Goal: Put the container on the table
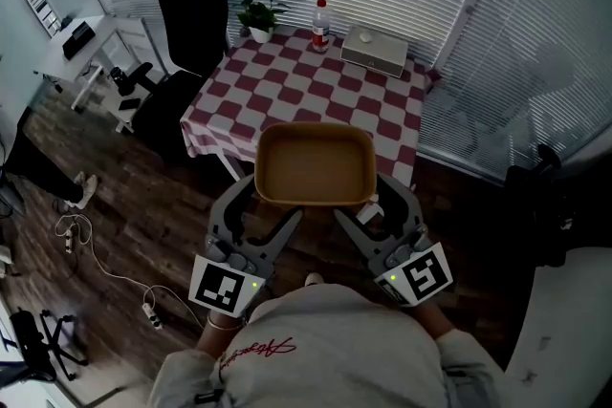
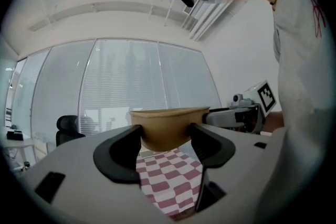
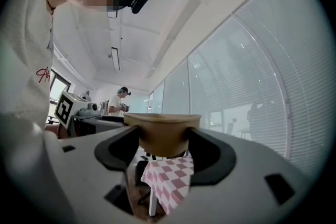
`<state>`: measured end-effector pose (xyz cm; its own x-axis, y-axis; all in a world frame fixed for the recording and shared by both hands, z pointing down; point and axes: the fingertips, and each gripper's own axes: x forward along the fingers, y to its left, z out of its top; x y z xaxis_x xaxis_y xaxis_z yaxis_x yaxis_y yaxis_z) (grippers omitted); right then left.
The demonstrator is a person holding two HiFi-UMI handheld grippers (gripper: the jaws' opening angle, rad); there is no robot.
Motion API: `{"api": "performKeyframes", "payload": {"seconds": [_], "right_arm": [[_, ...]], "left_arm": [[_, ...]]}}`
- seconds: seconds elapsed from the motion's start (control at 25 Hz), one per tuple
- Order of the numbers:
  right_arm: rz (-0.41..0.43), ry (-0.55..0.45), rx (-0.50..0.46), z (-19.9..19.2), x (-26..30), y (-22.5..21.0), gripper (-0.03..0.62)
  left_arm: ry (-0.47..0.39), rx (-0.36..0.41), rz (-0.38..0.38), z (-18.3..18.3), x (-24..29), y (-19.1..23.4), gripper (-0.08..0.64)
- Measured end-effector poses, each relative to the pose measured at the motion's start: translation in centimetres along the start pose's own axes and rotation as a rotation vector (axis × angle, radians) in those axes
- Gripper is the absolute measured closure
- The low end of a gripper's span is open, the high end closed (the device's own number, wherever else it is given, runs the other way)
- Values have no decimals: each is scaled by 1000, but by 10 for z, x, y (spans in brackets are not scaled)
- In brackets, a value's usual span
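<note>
A brown, empty rectangular container (image 1: 314, 165) hangs in the air over the near edge of the checked table (image 1: 287, 91). My left gripper (image 1: 263, 207) grips its near left corner and my right gripper (image 1: 375, 205) its near right corner. In the left gripper view the container (image 2: 167, 126) sits between the two dark pads of my left gripper (image 2: 167, 145), which press on its wall. The right gripper view shows the same: the container (image 3: 163, 134) is pinched in my right gripper (image 3: 164, 148). Both grippers point roughly level.
On the far side of the red-and-white cloth stand a potted plant (image 1: 258, 17), a bottle (image 1: 320, 24) and a grey box (image 1: 375, 50). A black office chair (image 1: 182, 43) stands left of the table. Cables (image 1: 105, 272) lie on the wooden floor. Window blinds lie behind.
</note>
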<state>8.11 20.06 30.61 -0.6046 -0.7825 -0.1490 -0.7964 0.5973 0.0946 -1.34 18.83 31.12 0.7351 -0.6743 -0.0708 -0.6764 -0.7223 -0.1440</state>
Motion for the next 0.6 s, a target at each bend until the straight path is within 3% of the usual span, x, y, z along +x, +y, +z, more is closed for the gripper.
{"api": "performKeyframes", "payload": {"seconds": [0.6], "right_arm": [[20,-9,41,-9,16,-14,304]], "left_arm": [[17,12,26,-7,12,13,267]]}}
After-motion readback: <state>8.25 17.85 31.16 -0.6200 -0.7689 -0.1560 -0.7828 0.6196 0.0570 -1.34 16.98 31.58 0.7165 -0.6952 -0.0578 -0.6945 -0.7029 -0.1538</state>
